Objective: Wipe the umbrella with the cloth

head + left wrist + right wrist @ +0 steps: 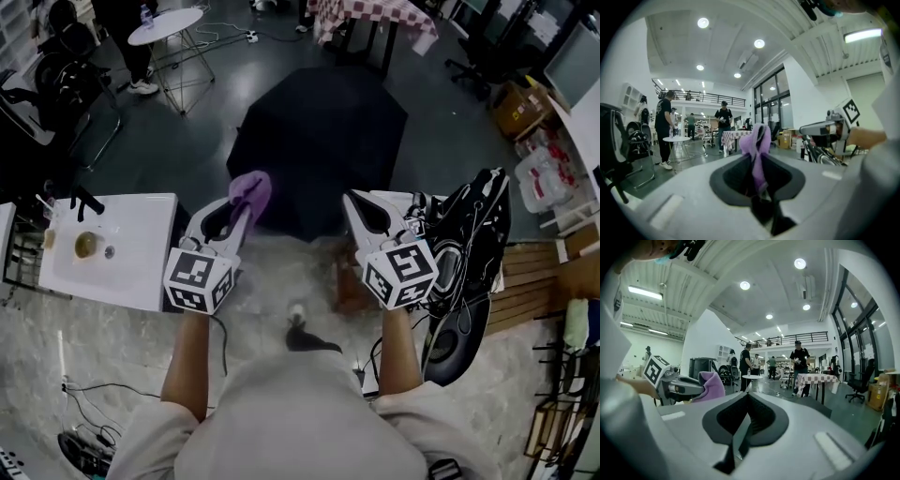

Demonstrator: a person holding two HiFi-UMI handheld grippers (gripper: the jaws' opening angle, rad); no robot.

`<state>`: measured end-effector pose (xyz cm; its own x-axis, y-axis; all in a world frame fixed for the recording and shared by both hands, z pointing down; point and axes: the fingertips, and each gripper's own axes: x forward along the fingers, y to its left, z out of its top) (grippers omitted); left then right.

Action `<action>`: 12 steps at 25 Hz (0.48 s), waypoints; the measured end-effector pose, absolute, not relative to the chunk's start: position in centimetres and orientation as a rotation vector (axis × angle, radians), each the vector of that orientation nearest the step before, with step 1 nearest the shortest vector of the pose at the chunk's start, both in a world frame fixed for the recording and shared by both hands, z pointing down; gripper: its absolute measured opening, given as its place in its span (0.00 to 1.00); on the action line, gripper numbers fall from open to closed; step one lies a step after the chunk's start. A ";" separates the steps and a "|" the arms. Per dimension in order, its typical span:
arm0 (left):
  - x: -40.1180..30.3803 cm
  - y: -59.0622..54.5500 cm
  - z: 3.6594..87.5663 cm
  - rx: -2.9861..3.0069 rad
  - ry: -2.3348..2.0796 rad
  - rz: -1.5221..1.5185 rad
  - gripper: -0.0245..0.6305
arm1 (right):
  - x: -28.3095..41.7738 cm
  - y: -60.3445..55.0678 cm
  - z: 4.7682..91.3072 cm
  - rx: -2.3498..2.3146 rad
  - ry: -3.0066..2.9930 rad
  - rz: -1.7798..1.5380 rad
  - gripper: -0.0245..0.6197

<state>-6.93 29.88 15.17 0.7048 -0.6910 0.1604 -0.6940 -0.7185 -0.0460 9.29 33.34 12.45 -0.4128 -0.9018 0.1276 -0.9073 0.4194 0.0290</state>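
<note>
A black open umbrella [319,141] lies on the dark floor ahead of me, canopy up. My left gripper [246,208] is shut on a purple cloth [251,190], held above the umbrella's near left edge. In the left gripper view the cloth [757,145] sticks up from between the closed jaws. My right gripper [361,211] hovers over the umbrella's near right edge, shut with nothing in it; its jaws meet in the right gripper view [747,397]. That view also shows the left gripper [682,387] with the cloth [711,385]. Neither gripper touches the umbrella.
A white table [122,244] with a small bowl stands at my left. A black bag [473,234] sits on a stand at my right. Farther off are a round white table [167,26], a checked-cloth table [375,11], boxes at the right and several people standing.
</note>
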 end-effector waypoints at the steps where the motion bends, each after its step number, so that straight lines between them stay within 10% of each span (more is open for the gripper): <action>1: -6.4 29.0 15.1 2.882 -1.172 0.259 0.15 | 9.8 32.4 12.8 1.619 -2.541 0.095 0.04; 12: -1.2 18.2 15.5 2.834 -1.234 0.278 0.15 | 15.6 22.1 14.4 1.587 -2.501 0.160 0.04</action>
